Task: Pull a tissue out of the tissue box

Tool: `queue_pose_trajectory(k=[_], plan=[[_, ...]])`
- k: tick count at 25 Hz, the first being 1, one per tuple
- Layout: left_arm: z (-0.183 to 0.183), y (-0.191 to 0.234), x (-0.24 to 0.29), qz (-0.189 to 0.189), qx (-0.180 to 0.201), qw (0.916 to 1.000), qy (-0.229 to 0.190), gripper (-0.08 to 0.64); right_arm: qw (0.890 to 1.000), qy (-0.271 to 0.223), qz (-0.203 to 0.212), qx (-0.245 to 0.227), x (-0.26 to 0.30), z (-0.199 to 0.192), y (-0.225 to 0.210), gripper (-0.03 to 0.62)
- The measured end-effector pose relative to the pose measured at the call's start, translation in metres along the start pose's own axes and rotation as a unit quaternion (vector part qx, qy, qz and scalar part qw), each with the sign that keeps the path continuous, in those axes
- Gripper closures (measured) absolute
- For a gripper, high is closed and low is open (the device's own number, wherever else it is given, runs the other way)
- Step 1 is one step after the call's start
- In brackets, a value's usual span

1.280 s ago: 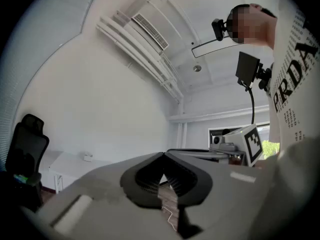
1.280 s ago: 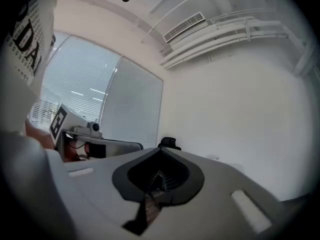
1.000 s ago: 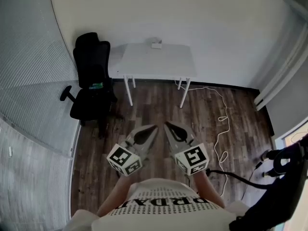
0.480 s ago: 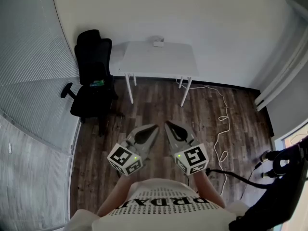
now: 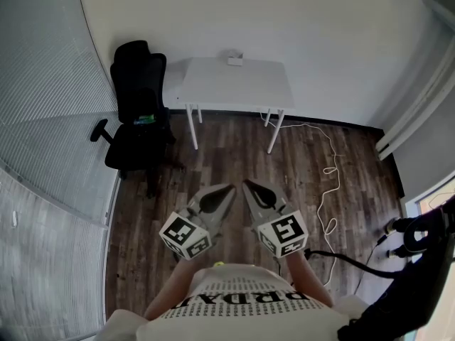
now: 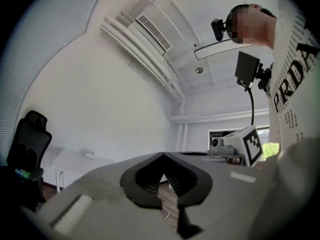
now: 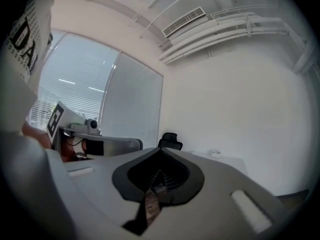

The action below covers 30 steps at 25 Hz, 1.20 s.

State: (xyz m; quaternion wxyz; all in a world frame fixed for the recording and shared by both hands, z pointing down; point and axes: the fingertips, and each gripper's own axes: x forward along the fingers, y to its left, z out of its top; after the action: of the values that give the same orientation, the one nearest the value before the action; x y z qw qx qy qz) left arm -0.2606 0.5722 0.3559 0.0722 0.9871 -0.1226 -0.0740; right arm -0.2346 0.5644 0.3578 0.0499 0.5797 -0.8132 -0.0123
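A small white box (image 5: 234, 60), likely the tissue box, sits at the back edge of a white table (image 5: 238, 84) against the far wall. It shows as a tiny white thing in the left gripper view (image 6: 89, 154) and the right gripper view (image 7: 215, 154). My left gripper (image 5: 231, 187) and right gripper (image 5: 245, 183) hang side by side over the wooden floor, close to my body and far from the table. Both are shut with nothing between the jaws. Their tips meet in the left gripper view (image 6: 163, 154) and the right gripper view (image 7: 161, 151).
A black office chair (image 5: 138, 112) stands left of the table. A white cable (image 5: 328, 183) snakes over the floor at the right, and a black cable (image 5: 341, 258) runs near my right side. Blinds (image 5: 43, 119) cover the left wall.
The room has shifted slightly in the head view. Both grippers keep the same pose side by side, still shut.
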Motion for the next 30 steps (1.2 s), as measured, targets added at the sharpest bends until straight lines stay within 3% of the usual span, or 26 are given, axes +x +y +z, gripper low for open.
queue_pose_trajectory(k=[16,22,30], plan=[[-0.016,0.014,-0.041,-0.008,-0.023,0.9997,0.003,0.568,0.999,0.029,-0.015,-0.002,0.014,-0.021,0.035,0.583],[-0.021,0.027,-0.028,-0.01,-0.026,0.9996,0.001,0.568,0.999,0.032,-0.017,-0.008,0.028,-0.026,0.014,0.577],[-0.016,0.064,0.002,0.014,-0.021,0.9996,0.01,0.568,1.0,0.03,-0.004,0.001,0.062,-0.023,-0.025,0.574]])
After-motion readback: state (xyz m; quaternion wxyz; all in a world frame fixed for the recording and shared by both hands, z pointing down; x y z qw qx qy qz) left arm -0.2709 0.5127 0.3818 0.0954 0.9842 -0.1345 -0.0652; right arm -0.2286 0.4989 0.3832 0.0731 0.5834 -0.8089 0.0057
